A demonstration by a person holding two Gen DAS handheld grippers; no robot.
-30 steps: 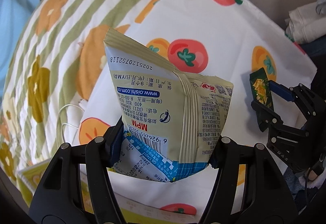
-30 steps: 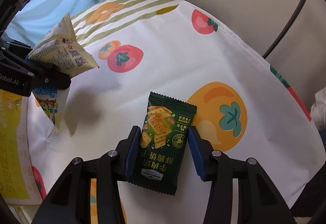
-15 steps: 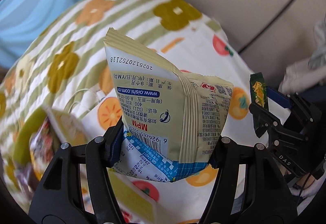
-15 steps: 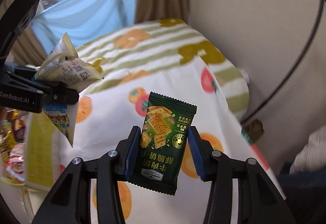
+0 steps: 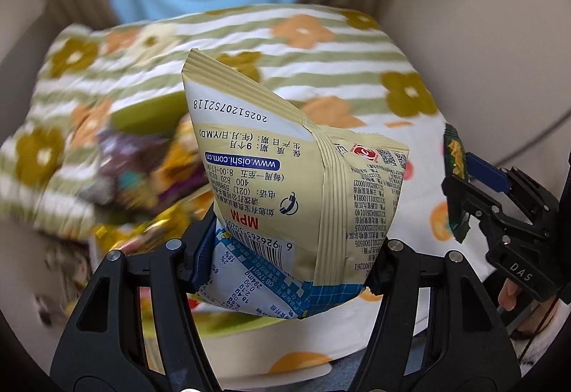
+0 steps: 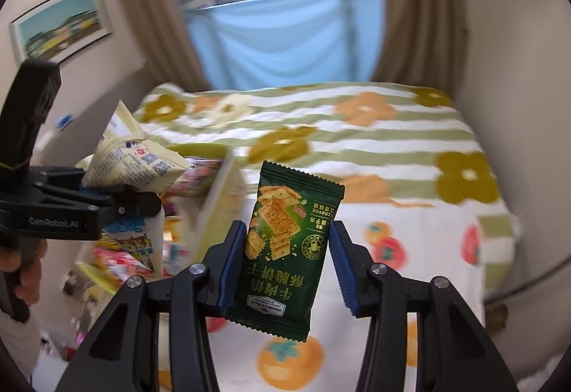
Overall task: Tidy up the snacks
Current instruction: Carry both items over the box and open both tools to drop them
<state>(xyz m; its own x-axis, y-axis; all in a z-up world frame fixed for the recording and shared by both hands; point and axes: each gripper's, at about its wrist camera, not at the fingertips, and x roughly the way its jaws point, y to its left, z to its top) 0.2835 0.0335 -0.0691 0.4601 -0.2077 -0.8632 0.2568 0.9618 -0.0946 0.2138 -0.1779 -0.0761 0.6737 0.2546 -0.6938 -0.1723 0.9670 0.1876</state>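
the left gripper (image 5: 285,260) is clamped on the lower part of a cream snack bag (image 5: 296,185), its blue-padded fingers (image 5: 201,258) pressing in from both sides so the bag bulges above them. the bag stands upright in the air, printed back toward the camera, with a barcode and a date line readable upside down and a blue-checked band at its near end. in the right wrist view the same bag (image 6: 132,160) shows at the left, held out level by the left gripper (image 6: 135,202), with part of the person's hand (image 6: 21,270) on its handle at the left edge.

the right gripper (image 6: 285,263) is closed on a dark green cracker packet (image 6: 285,249), pinching its two long edges; the packet is upright, slightly tilted, lifted clear of the bedding. from the left wrist view this packet (image 5: 455,177) appears edge-on at the right, in the right gripper (image 5: 474,192).

below both lies a bed with a green-striped floral blanket (image 6: 357,142) on the far side and a white cloth with tomato and persimmon prints (image 6: 410,249) on the near side. to the left, under the cream bag, a blurred heap of colourful snack packs (image 5: 135,163) sits in a yellow-green box (image 6: 214,199); its contents are too smeared to name. beyond the bed hang brown curtains (image 6: 410,17) and a light blue drape (image 6: 285,42) under a window, and a framed picture (image 6: 60,24) is on the left wall.
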